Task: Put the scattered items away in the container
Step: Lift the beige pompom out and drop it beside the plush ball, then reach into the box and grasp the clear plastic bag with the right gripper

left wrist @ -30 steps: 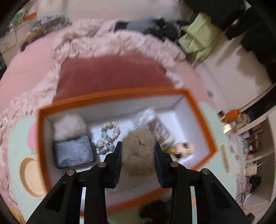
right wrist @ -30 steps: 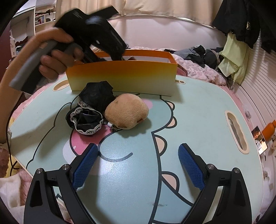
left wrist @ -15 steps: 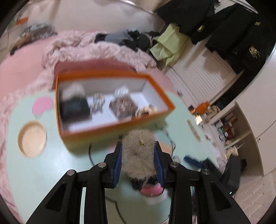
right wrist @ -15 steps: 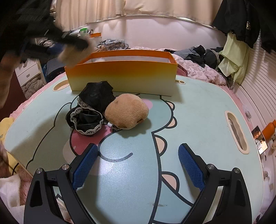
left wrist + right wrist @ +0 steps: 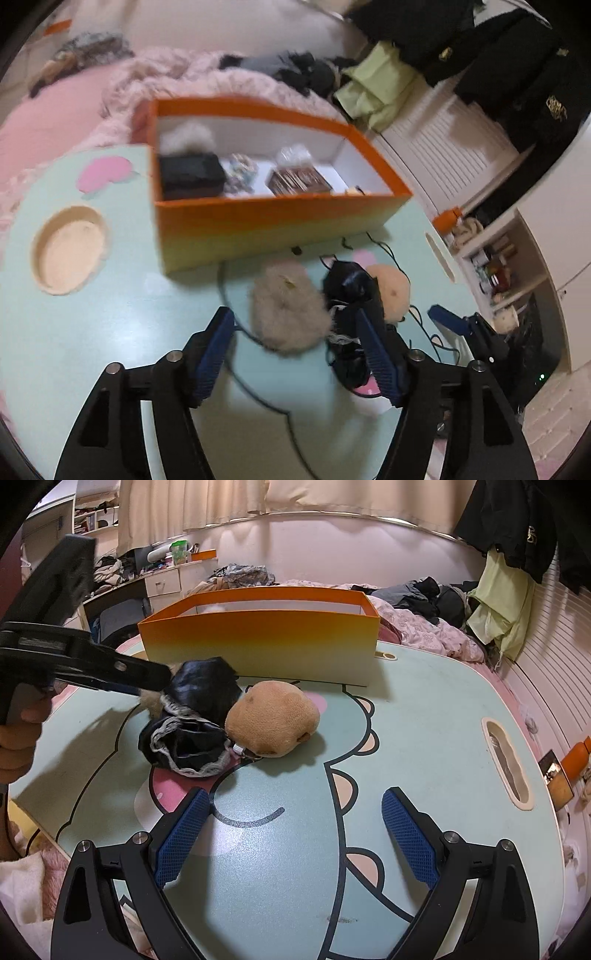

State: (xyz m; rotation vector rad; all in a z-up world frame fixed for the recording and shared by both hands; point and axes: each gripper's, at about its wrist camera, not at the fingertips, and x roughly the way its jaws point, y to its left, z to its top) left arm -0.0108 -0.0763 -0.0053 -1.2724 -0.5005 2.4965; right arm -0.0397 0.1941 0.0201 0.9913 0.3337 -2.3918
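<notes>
A grey fluffy pom-pom (image 5: 288,314) lies on the mint table in front of the orange box (image 5: 258,225). My left gripper (image 5: 295,332) straddles it with its jaws opening, and the blue pads stand clear of the fur. Just right of it sit a black lace cloth (image 5: 347,291) and a tan plush (image 5: 391,291). In the right wrist view the cloth (image 5: 192,716) and the plush (image 5: 273,720) lie ahead of my right gripper (image 5: 295,808), which is open with nothing between its fingers. The left gripper (image 5: 110,668) reaches in from the left.
The box (image 5: 258,642) holds a black pouch (image 5: 192,177), beads, a brown packet (image 5: 299,181) and a white puff. The table has a round cup recess (image 5: 70,251) and a slot (image 5: 506,760). A bed with pink bedding lies behind; shelves stand at right.
My left gripper came back from above the box to the table in front of it, sank, and opened. The grey pom-pom it held now lies on the table. The right gripper kept still.
</notes>
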